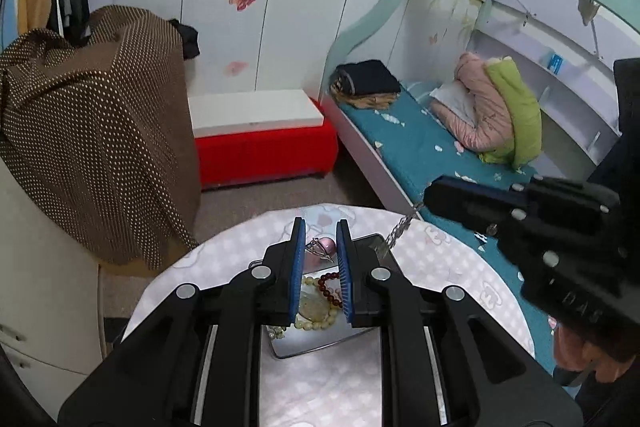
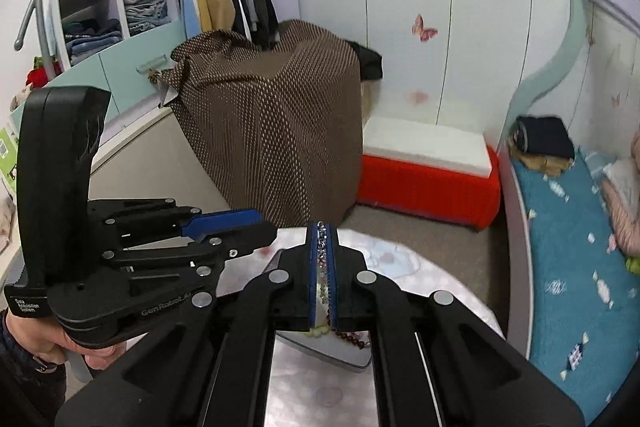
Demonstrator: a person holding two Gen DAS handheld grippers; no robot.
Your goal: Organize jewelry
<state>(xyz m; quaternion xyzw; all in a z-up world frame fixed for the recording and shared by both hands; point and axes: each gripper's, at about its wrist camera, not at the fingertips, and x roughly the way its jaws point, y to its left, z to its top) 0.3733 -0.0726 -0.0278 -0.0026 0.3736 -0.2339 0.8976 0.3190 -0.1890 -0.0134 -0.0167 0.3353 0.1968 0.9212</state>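
Pinching a silver chain [image 2: 322,259], right gripper [image 2: 322,231] clamped; left gripper [image 1: 320,231] nearly closed, empty

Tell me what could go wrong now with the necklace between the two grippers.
1. The right gripper pinches only a thin silver chain; it could slip out.
2. The pendant sits at the very tips of the left gripper; I cannot tell if it is gripped, so it may drop.
3. The chain hangs toward the tray, where bead bracelets lie, and might snag them.
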